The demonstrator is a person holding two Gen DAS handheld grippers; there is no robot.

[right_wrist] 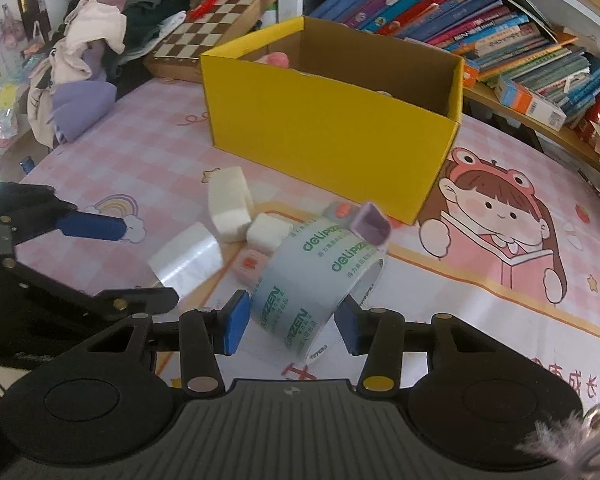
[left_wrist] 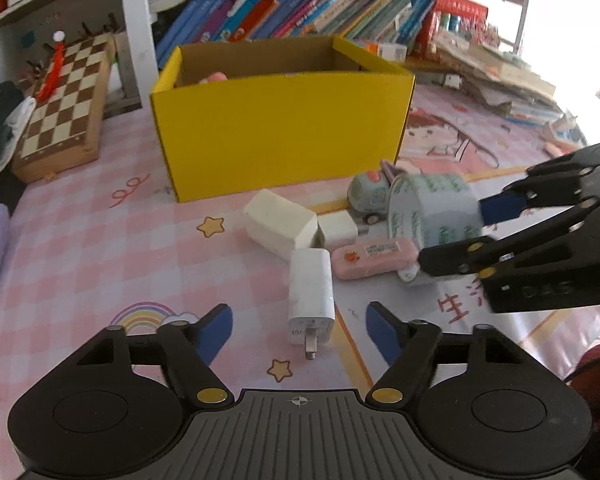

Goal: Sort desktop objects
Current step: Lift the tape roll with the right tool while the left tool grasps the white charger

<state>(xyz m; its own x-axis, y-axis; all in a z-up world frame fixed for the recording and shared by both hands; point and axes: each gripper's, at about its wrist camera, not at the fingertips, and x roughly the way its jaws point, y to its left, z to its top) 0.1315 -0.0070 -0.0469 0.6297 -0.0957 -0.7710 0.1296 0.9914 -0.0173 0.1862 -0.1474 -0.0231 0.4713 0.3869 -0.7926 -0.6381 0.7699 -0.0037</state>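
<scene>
A white plug charger (left_wrist: 311, 300) lies on the pink mat between the blue fingers of my left gripper (left_wrist: 300, 332), which is open and not touching it. In the right wrist view the left gripper (right_wrist: 146, 263) comes in from the left over the same charger (right_wrist: 188, 260). My right gripper (right_wrist: 293, 322) is shut on a tilted roll of clear tape (right_wrist: 312, 288) with green print. From the left wrist view that right gripper (left_wrist: 476, 236) holds the roll (left_wrist: 432, 216) from the right. A yellow box (left_wrist: 280, 132) stands open behind them.
Beside the charger lie a white block (left_wrist: 280, 224), a small white cube (left_wrist: 337, 230), a pink case (left_wrist: 374, 258) and a toy car (left_wrist: 370, 196). A chessboard (left_wrist: 64, 108) sits left of the box, books (left_wrist: 300, 4) behind, and clothes (right_wrist: 100, 40) at the far left.
</scene>
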